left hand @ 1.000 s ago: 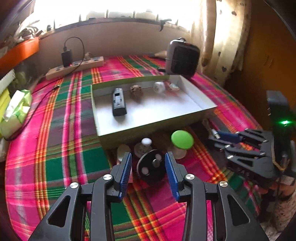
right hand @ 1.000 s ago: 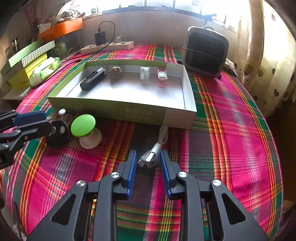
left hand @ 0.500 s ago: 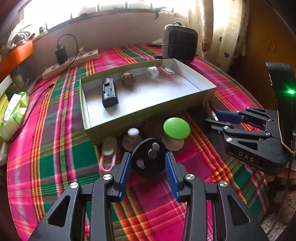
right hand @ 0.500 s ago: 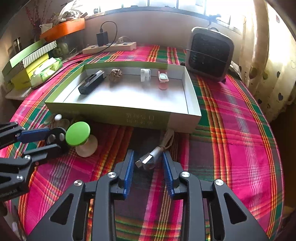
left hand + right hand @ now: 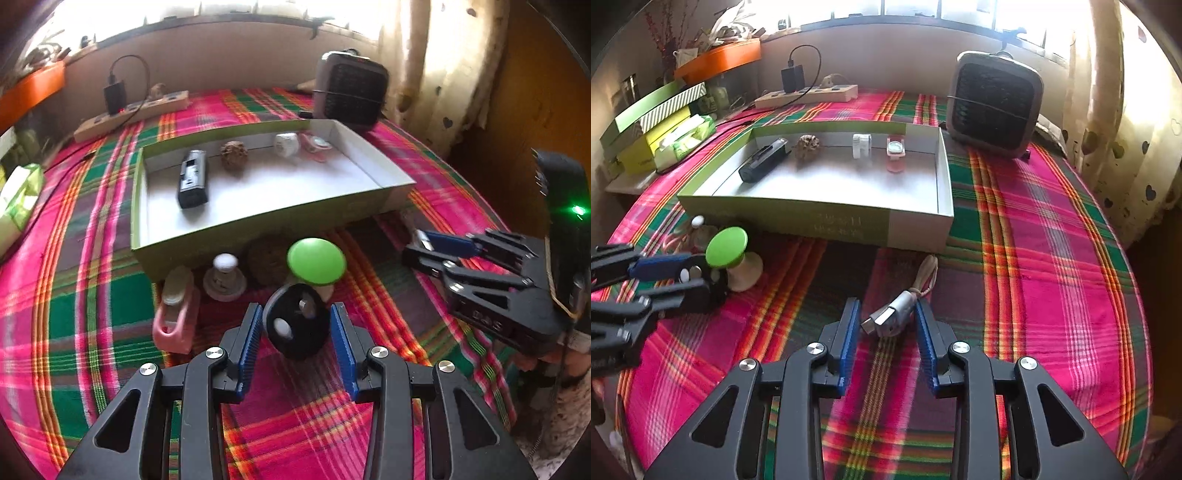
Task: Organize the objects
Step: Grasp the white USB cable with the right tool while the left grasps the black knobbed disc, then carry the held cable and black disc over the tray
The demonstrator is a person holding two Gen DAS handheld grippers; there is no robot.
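With its ribbed blue pads spread, the left tool [image 5: 297, 325] straddles a round black disc [image 5: 297, 326] on the plaid-clothed bench [image 5: 1052, 258]. The right tool [image 5: 888, 325] gapes around a metal-tipped USB cable [image 5: 894, 317]. Only its view shows the cable's pale cord curling toward the shallow green tray [image 5: 849, 223].

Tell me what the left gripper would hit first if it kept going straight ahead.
The black disc, already between the left gripper's open fingers. Just past it stands the green-capped mushroom; how close is hard to judge.
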